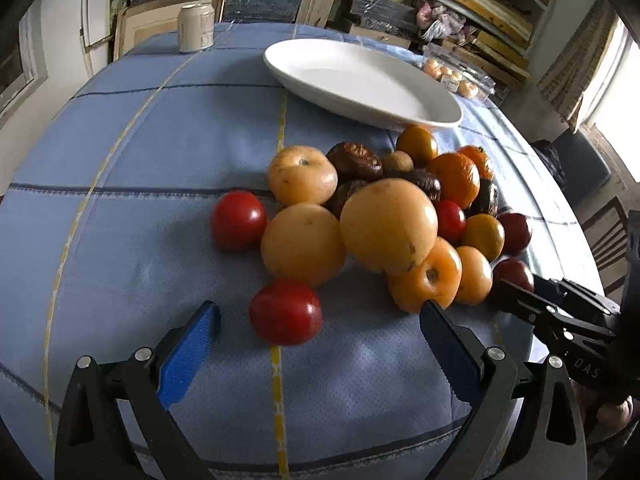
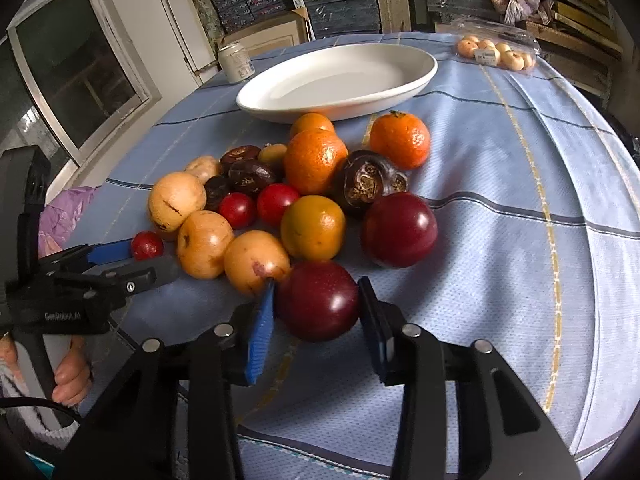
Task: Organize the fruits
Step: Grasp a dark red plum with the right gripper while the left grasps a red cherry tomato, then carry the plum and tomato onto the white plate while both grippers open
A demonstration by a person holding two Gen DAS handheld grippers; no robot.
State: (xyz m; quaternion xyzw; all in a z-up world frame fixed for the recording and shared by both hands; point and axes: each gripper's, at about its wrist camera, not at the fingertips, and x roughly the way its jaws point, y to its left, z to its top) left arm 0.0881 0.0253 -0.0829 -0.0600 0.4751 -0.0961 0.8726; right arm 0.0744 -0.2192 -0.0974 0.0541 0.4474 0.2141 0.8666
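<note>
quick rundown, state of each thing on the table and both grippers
white plate: empty, upright
can: upright, behind the plate
dark red plum: on the cloth, clamped between the pads
right gripper: shut on the plum
left gripper: open, a red tomato between its fingers, untouched
fruit pile: loose on the cloth, none plated

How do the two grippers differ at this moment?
The left gripper is open, its blue pads either side of a small red fruit without touching it. The right gripper is nearly closed around a larger dark red plum, pads against its sides. Both are black, blue-padded and angled down at the fruit pile.
</note>
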